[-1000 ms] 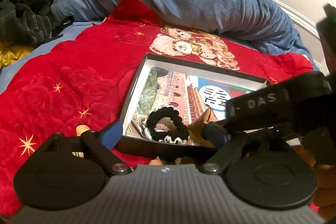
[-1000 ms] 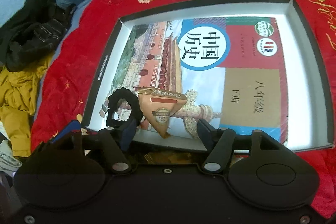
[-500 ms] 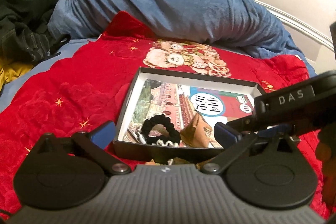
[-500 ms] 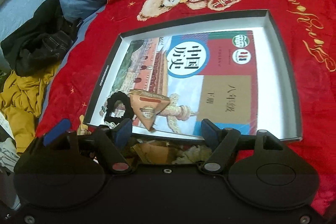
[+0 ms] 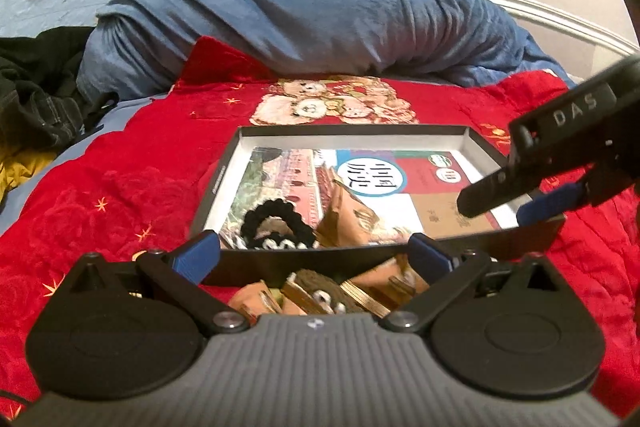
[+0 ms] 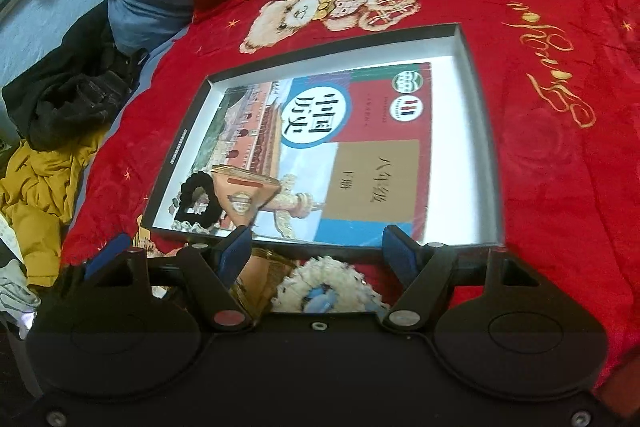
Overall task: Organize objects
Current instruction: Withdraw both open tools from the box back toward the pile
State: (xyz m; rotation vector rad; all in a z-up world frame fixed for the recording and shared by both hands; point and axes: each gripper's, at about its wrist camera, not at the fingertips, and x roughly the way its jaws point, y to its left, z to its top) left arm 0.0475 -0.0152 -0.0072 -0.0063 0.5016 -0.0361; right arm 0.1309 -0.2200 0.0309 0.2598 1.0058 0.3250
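A shallow black-walled box (image 5: 352,130) (image 6: 478,131) lies on a red blanket and holds a textbook (image 5: 400,183) (image 6: 380,147). A black scrunchie (image 5: 276,227) (image 6: 196,201) and a brown triangular packet (image 5: 352,223) (image 6: 240,193) rest on the book at the box's near left corner. My left gripper (image 5: 314,257) stands wide open just short of the near wall, over loose brown packets (image 5: 316,291). My right gripper (image 6: 316,255) (image 5: 516,201) is open too, above a white fluffy scrunchie (image 6: 324,291) outside the box. Neither holds anything.
The red blanket (image 5: 120,187) with a bear print covers the bed. A rolled blue quilt (image 5: 300,19) lies behind the box. Dark clothes (image 5: 32,95) and a yellow garment (image 6: 36,187) are heaped at the left. A white bed rail (image 5: 560,23) runs at the far right.
Both grippers have drawn back from the box, so it sits farther off. The loose packets and white scrunchie in front of it have come into view. The left jaws have spread wider.
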